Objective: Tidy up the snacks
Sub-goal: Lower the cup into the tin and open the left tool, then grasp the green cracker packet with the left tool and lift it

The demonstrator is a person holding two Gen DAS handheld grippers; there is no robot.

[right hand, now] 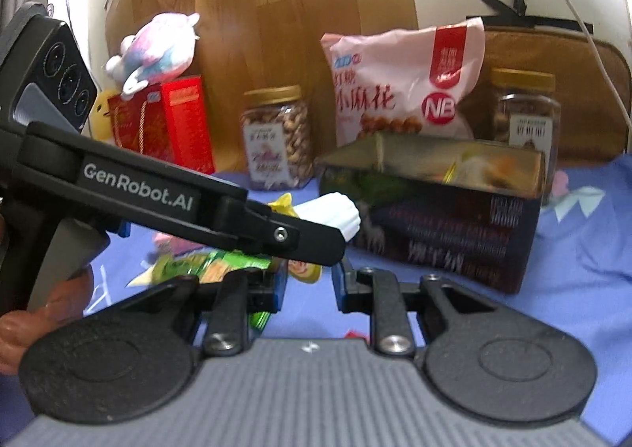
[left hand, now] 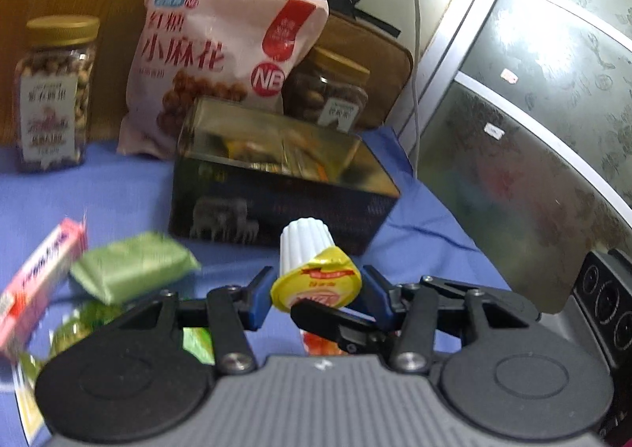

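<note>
Left gripper (left hand: 316, 295) fingers clamped on white ribbed jelly cup (left hand: 304, 249) with yellow foil lid.

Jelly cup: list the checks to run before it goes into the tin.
1. Jelly cup clamped in the left gripper: ok.
2. Tin open on top: ok.
3. Cup over the tin's opening: not ok, it is short of the near wall.
4. Room left in the tin: cannot tell; wrapped snacks already lie inside.
5. Right gripper empty: ok, nothing between its pads.
</note>
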